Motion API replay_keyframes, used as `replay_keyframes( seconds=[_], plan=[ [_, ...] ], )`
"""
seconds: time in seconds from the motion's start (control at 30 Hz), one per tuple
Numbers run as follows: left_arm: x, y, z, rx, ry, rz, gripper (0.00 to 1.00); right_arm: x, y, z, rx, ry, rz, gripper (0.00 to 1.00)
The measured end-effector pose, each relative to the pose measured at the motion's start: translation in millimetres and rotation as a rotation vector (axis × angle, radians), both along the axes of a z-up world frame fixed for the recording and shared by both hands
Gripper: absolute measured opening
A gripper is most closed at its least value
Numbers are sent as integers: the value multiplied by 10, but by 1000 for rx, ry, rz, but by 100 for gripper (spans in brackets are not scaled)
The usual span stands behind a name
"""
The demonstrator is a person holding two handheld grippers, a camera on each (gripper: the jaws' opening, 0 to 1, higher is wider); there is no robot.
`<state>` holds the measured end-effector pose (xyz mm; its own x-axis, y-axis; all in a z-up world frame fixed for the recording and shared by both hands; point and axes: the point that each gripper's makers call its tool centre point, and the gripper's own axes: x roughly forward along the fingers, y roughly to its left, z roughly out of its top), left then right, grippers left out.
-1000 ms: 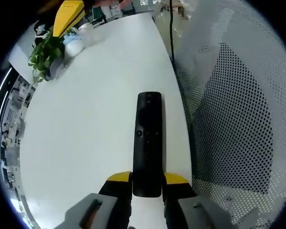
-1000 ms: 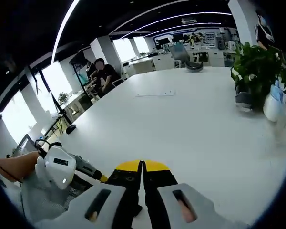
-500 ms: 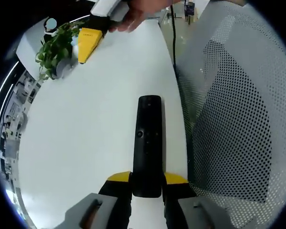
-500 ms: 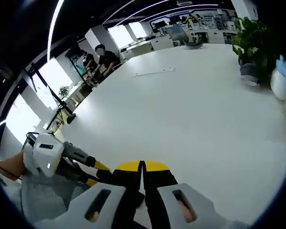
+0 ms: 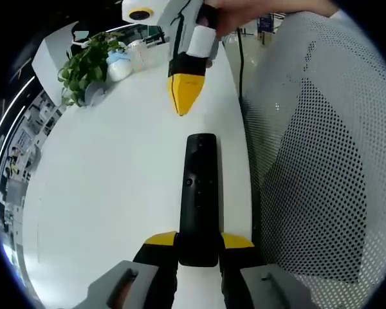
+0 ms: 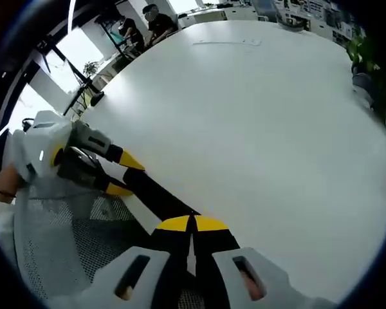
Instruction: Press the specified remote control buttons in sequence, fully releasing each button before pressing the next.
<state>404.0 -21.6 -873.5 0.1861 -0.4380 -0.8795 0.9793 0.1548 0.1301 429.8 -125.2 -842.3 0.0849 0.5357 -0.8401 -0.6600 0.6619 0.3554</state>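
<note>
A black remote control (image 5: 200, 193) lies lengthwise above the white table (image 5: 109, 193), its near end clamped in my left gripper (image 5: 199, 240). My right gripper (image 5: 182, 103) comes in from the top, held by a hand, its yellow tips shut and hanging just beyond the remote's far end. In the right gripper view my own shut right gripper (image 6: 192, 223) sits right over the far end of the remote (image 6: 157, 196), which runs left to the left gripper (image 6: 121, 175). Whether the tips touch the remote I cannot tell.
A potted plant (image 5: 83, 64) and a white bottle (image 5: 119, 64) stand at the table's far left. A mesh chair back (image 5: 309, 167) runs along the right table edge. People sit at desks (image 6: 156, 16) beyond the far end of the table.
The right gripper has swung from beside the plant down toward the remote's far end. The right gripper view has tipped down, bringing the remote under its tips. The left gripper has kept hold.
</note>
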Motion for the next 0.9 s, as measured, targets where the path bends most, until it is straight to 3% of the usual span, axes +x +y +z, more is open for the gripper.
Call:
replay_keyframes(
  seconds=[0.1, 0.3, 0.9],
  plan=[
    [2, 1, 0, -1, 2, 5, 24, -81, 64, 5, 31, 40, 22, 0],
    [6, 1, -1, -5, 8, 13, 24, -113, 72, -74, -8, 37, 50, 0],
    [6, -6, -7, -10, 17, 18, 24, -118, 81, -172, -63, -40, 153, 0]
  ],
)
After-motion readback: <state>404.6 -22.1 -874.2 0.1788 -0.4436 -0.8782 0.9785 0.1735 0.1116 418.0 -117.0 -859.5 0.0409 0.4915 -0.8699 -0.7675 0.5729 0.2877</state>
